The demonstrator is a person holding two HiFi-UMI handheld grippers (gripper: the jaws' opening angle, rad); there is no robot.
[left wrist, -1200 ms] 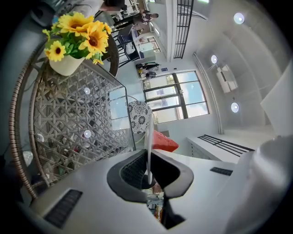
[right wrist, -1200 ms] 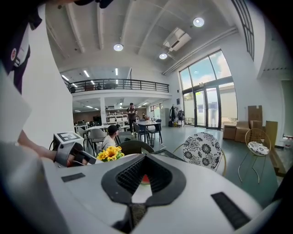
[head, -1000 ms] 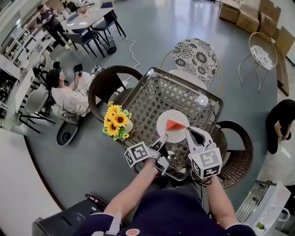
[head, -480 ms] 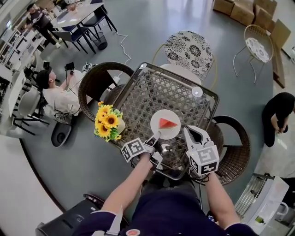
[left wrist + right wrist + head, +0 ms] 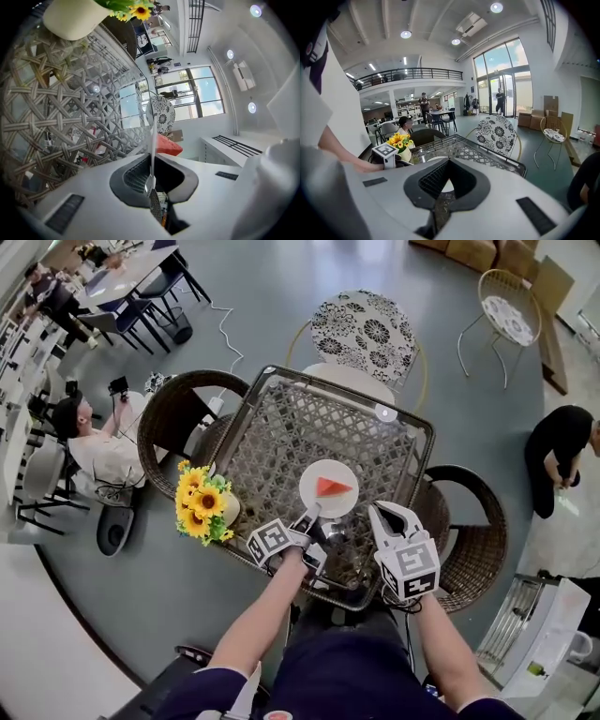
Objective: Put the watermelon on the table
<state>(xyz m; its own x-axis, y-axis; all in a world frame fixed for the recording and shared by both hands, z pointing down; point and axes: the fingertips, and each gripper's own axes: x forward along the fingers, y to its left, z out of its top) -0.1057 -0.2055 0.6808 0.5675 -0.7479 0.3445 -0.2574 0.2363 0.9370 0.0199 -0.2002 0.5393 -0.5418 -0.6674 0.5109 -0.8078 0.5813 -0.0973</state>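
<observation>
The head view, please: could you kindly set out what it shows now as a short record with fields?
watermelon: red slice on white plate
plate: near rim clamped in left gripper jaws, over woven table; contact unclear
right gripper: jaws together, empty, right of plate
sunflowers: at table's left edge

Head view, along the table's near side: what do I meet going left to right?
Sunflowers → left gripper, clamped on the rim of the plate → watermelon slice on that plate → right gripper.
</observation>
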